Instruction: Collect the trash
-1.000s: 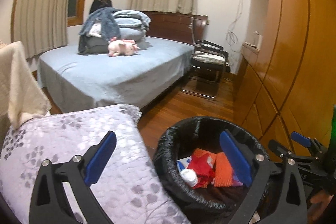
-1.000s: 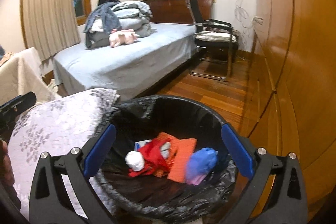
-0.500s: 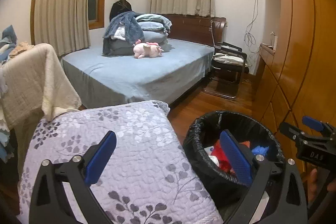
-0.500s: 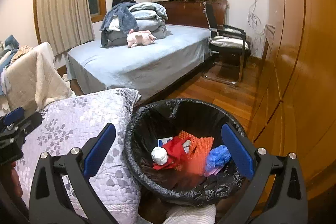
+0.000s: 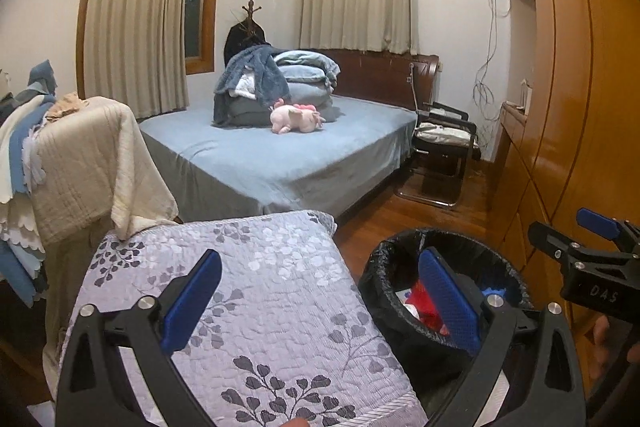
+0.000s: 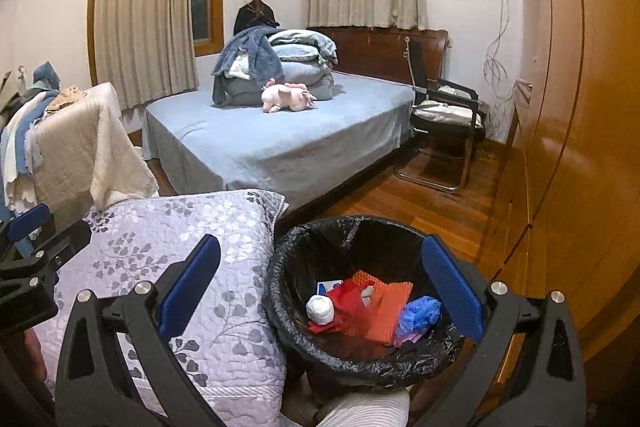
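Note:
A bin lined with a black bag (image 6: 312,259) stands on the wooden floor, also in the left wrist view (image 5: 384,279). It holds a white ball of paper (image 6: 320,309), red wrapper (image 6: 344,297), orange mesh (image 6: 390,301) and a blue crumpled piece (image 6: 418,311). My right gripper (image 6: 320,303) is open and empty above the bin. My left gripper (image 5: 320,301) is open and empty over a lilac floral quilt (image 5: 264,291), left of the bin.
A blue bed (image 5: 280,151) with folded bedding and a pink plush toy (image 5: 296,117) lies ahead. A black chair (image 5: 444,147) stands by its right side. Wooden wardrobes (image 5: 568,107) line the right. A beige-draped stand (image 5: 92,155) is at left.
Both grippers have risen and pulled back from the bin. The bin now looks smaller and lower, and more of the quilt and room shows.

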`<action>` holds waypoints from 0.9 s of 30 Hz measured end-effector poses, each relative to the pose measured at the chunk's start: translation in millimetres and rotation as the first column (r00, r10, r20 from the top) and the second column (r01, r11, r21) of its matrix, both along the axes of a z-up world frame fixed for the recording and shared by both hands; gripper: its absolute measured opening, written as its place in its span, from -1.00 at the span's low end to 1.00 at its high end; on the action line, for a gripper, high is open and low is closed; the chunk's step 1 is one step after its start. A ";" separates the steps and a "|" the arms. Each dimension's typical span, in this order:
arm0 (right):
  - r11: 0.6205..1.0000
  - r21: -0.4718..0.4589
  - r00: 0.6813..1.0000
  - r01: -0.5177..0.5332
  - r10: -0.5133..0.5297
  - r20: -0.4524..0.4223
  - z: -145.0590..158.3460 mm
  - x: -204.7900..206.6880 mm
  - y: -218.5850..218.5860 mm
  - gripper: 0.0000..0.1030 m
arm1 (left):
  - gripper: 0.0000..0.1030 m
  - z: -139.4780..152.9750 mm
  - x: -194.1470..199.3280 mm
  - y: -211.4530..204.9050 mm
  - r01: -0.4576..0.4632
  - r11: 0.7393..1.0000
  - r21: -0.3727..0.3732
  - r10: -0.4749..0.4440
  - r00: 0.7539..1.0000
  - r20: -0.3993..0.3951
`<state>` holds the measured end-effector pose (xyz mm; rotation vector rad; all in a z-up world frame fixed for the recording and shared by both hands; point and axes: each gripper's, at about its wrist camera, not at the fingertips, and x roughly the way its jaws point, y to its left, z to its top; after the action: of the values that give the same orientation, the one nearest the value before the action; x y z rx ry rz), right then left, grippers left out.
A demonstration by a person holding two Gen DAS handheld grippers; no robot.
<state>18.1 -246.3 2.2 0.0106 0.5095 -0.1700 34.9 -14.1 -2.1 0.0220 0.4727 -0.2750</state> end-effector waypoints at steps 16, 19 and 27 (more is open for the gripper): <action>0.999 -0.008 0.998 -0.050 0.050 0.025 11.8 -8.3 19.1 0.90 | 0.88 9.7 -13.5 15.8 -0.043 0.999 -0.008 0.043 0.999 0.019; 0.999 -0.010 0.998 -0.053 0.054 0.026 11.9 -8.6 21.8 0.90 | 0.88 9.6 -14.4 16.8 -0.047 0.999 -0.012 0.047 0.999 0.016; 0.998 -0.009 0.998 -0.055 0.055 0.026 12.0 -9.2 25.1 0.90 | 0.88 10.8 -14.4 19.9 -0.050 0.999 -0.010 0.051 0.999 0.015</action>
<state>8.8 -221.1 14.2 -0.0095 0.4824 -0.1182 20.5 5.7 8.7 0.0024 0.4556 -0.2276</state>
